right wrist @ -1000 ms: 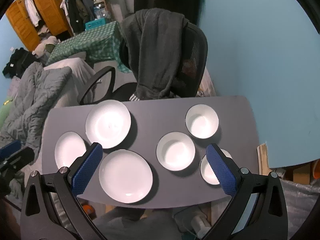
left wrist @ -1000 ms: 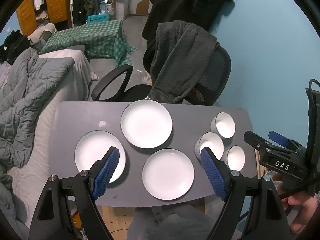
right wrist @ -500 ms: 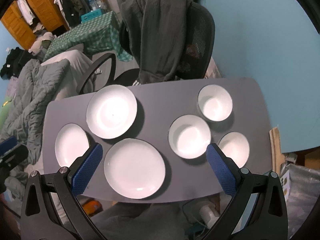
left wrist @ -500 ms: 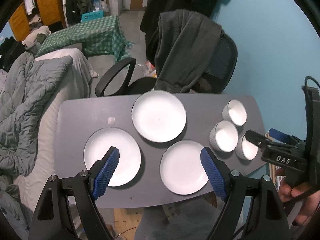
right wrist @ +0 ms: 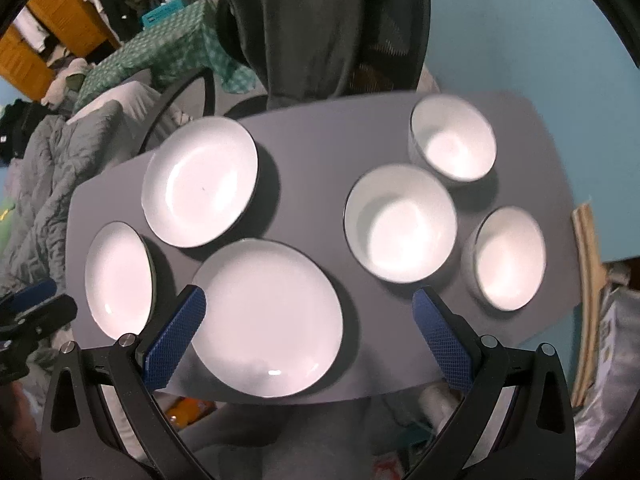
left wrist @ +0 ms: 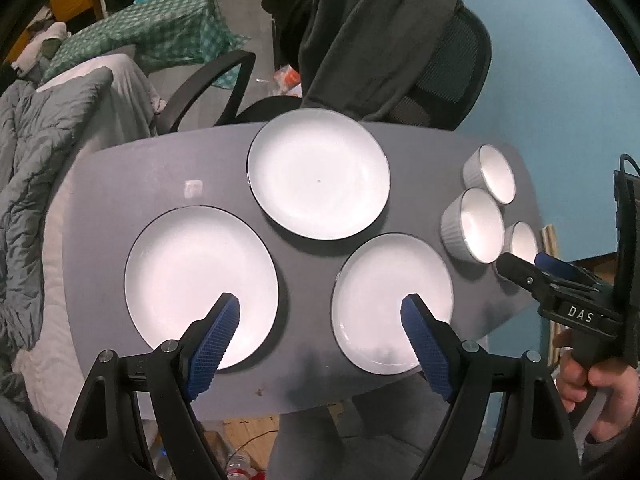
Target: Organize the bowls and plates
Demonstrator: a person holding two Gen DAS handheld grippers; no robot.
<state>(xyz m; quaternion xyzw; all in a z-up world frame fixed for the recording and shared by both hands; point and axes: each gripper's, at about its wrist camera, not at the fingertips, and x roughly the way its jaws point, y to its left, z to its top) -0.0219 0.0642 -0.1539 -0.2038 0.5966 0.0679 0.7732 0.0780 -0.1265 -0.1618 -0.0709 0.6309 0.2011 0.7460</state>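
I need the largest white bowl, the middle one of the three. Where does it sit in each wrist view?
Left wrist: the largest white bowl sits at right, middle of the bowl cluster.
Right wrist: it lies right of centre, above the right gripper.
Shared landmark: the grey garment draped on the black chair.

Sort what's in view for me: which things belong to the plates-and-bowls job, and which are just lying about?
Job items, all on the grey table:
three white plates
three white bowls

Just lying about:
office chair with dark garment draped on it
grey quilt
green checked cloth
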